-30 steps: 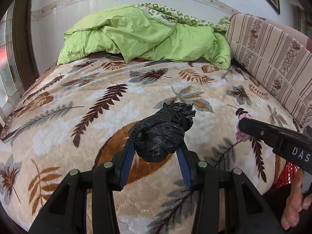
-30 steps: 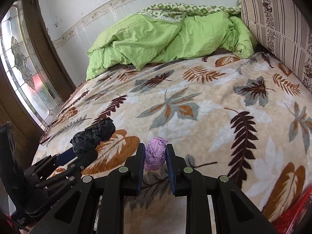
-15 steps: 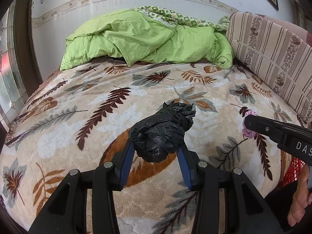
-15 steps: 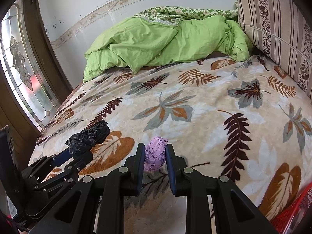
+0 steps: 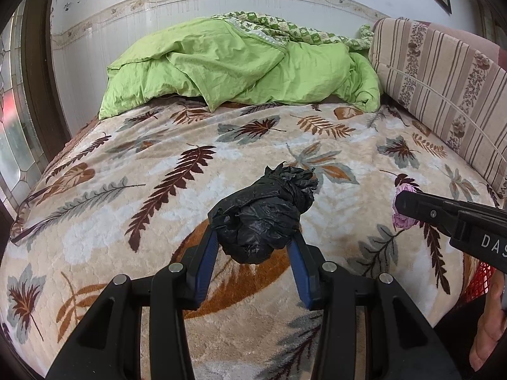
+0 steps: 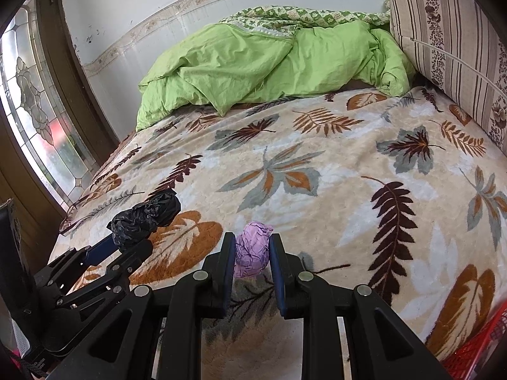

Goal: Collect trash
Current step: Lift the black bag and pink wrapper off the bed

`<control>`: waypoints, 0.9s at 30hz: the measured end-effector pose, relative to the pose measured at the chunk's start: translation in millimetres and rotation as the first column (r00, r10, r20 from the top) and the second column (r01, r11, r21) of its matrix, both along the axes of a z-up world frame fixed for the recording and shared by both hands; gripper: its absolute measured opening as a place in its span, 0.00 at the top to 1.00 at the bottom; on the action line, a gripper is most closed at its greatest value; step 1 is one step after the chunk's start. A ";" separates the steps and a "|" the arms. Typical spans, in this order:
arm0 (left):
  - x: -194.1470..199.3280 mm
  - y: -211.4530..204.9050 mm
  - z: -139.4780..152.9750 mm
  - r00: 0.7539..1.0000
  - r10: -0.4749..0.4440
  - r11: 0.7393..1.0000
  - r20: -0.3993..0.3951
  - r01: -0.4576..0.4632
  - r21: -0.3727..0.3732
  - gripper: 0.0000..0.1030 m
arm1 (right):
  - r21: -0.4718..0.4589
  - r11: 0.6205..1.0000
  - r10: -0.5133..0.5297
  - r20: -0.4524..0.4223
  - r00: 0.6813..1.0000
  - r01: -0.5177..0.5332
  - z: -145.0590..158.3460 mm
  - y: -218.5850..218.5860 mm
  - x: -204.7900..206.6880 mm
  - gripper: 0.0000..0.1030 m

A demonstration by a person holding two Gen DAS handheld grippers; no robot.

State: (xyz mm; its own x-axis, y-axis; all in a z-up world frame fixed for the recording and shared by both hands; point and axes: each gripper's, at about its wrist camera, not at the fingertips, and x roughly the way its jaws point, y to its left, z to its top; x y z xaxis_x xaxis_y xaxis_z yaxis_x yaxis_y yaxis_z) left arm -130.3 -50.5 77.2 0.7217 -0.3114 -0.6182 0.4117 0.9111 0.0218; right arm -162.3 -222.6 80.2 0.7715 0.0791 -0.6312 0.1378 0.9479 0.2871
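Both pieces of trash picked up, neither binned yet.
The left gripper [image 5: 253,247] jaws clamp a crumpled black plastic bag wad [image 5: 264,213]; the right gripper [image 6: 252,259] jaws pinch a crumpled purple paper ball [image 6: 252,253], above the leaf-patterned bed blanket [image 6: 348,164] near its front edge; a red mesh basket [image 6: 475,351] shows at the front right corner.

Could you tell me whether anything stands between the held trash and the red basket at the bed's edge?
Nothing visible does. The left gripper holds the black bag, the right gripper the purple wad; only bare blanket lies before the red basket.
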 end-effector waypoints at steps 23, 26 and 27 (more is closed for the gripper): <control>-1.4 -6.6 -2.0 1.000 -0.018 1.000 -0.007 0.018 0.000 0.59 | 0.030 1.000 -0.008 0.009 1.000 0.008 0.8 -2.2 -2.3 0.78; -7.1 -9.6 -0.5 0.999 -0.035 0.999 -0.005 0.035 0.000 0.59 | 0.040 0.999 -0.022 0.018 1.000 0.021 4.0 -5.8 -9.0 0.78; -9.9 -10.1 0.7 0.999 -0.045 0.999 -0.007 0.045 -0.004 0.59 | 0.041 0.999 -0.023 0.019 1.000 0.022 5.1 -6.1 -11.3 0.78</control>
